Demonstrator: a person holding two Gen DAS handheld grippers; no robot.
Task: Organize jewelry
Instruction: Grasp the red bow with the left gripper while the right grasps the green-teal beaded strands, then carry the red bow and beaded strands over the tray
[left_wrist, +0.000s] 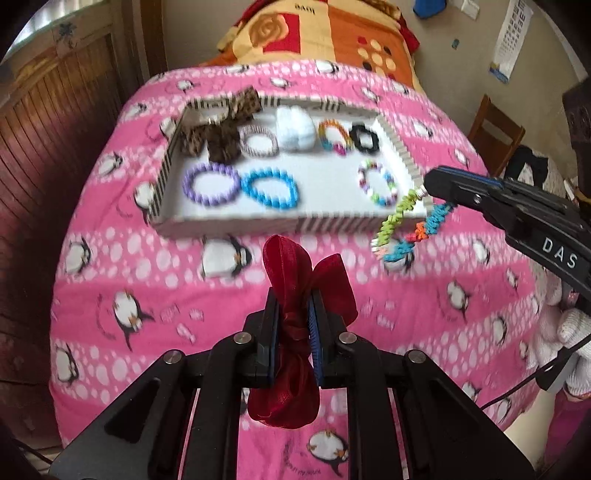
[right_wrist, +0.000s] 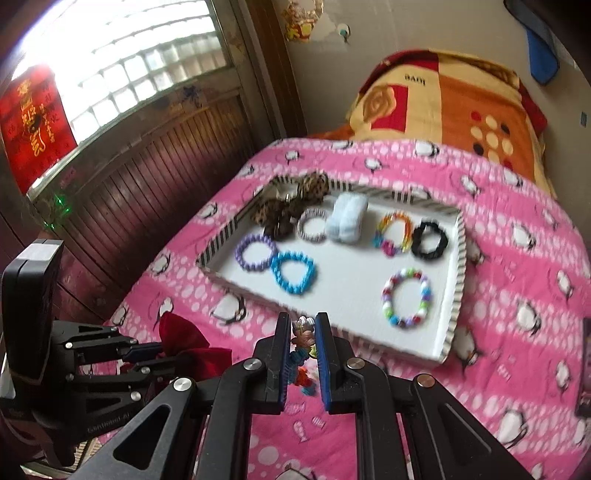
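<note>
My left gripper is shut on a dark red ribbon scrunchie, held above the pink blanket in front of the tray; from the right wrist view the scrunchie shows at the lower left. My right gripper is shut on a multicoloured spiral hair tie, which dangles from its tip by the tray's near right corner. The white tray with striped walls holds several bracelets and scrunchies: purple, blue, pastel beaded, rainbow, black and leopard print.
The tray lies on a pink penguin-print blanket covering a bed. A patterned orange pillow lies behind it. A wooden door stands left of the bed, and a wooden chair at the right.
</note>
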